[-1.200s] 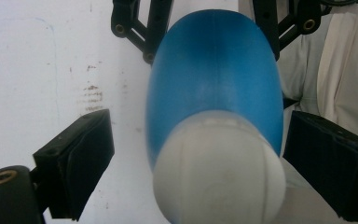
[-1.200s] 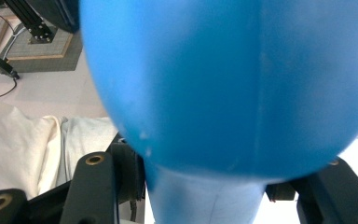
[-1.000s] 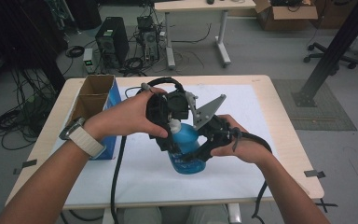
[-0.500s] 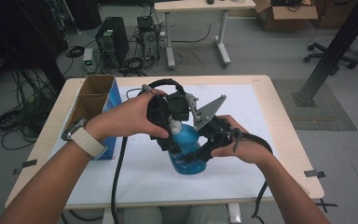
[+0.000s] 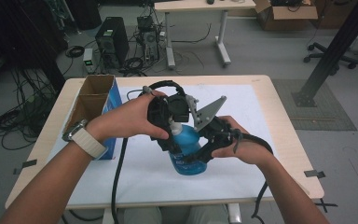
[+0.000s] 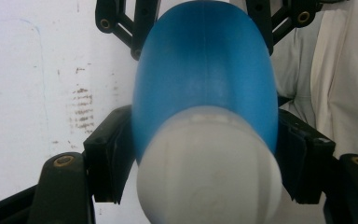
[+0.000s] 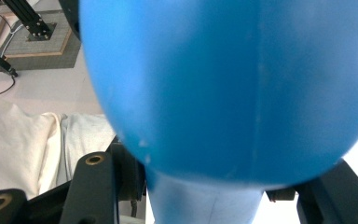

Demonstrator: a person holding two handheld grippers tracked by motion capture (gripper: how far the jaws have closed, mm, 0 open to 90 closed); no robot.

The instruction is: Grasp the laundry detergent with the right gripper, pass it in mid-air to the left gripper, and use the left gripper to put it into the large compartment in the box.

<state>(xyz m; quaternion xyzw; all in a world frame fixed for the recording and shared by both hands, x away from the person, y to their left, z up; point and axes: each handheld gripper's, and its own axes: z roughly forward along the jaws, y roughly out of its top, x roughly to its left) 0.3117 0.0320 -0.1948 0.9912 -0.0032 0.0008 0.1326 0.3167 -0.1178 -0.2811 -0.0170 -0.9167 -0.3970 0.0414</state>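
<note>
No words or numbers to read.
The blue bottle [image 5: 189,149] has a label low on its side, with pale marks on it, but they are too small and blurry to make out. The cardboard box [image 5: 95,105] shows no print you can read.

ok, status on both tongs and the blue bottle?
Left tongs clamped at the blue bottle near its white cap. Right tongs clamped on the bottle's body. Cardboard box off to the left, nothing blocking.
</note>
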